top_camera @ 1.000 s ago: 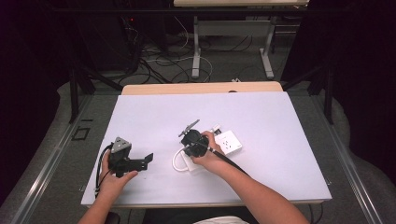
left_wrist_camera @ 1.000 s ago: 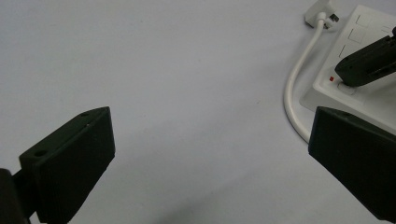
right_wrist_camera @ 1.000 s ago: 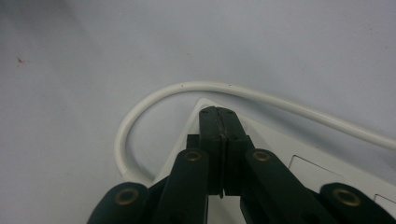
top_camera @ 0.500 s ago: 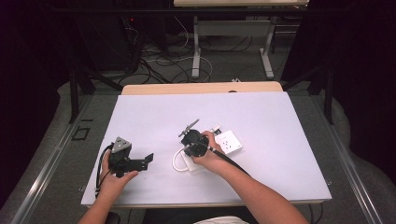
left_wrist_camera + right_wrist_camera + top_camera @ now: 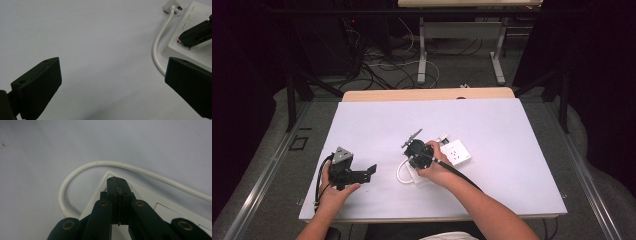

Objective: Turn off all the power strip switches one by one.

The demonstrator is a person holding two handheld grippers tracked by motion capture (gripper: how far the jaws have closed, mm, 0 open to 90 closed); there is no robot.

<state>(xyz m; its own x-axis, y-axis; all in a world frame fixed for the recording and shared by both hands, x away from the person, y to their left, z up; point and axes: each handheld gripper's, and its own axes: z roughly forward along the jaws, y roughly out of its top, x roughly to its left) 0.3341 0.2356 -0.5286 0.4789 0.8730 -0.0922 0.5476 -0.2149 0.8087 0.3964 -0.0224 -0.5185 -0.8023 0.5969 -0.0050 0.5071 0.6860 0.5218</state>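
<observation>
Your left hand (image 5: 333,189) holds the left gripper (image 5: 368,173) low over the white table top (image 5: 512,125), near the front-left part of the surface. Its two black jaws stand wide apart with nothing between them; in the left gripper view only bare table lies in the gap.

Your right hand (image 5: 434,167) holds the right gripper (image 5: 117,185) near the middle of the table, over the near end of the flat white rectangular plastic power strip (image 5: 457,153). In the right gripper view its two black jaws are pressed flat together, face to face, with no object visible between them. The joined tips sit over the corner of the power strip (image 5: 160,202); whether they touch its surface cannot be told.

The power strip lies flat on the table, slightly right of centre, set at an angle to the table edges. Square socket faces show on its top (image 5: 197,15). In the left gripper view a small red mark (image 5: 178,41) is visible on the strip directly beside the right gripper's jaws (image 5: 197,31).

The thick white round cable (image 5: 75,176) leaves the strip and curves in a loop on the table on the side toward your left gripper. In the left gripper view the cable (image 5: 160,42) runs up to a small white plug (image 5: 172,6) that lies just beside the strip's far corner.

The two grippers are well apart.
</observation>
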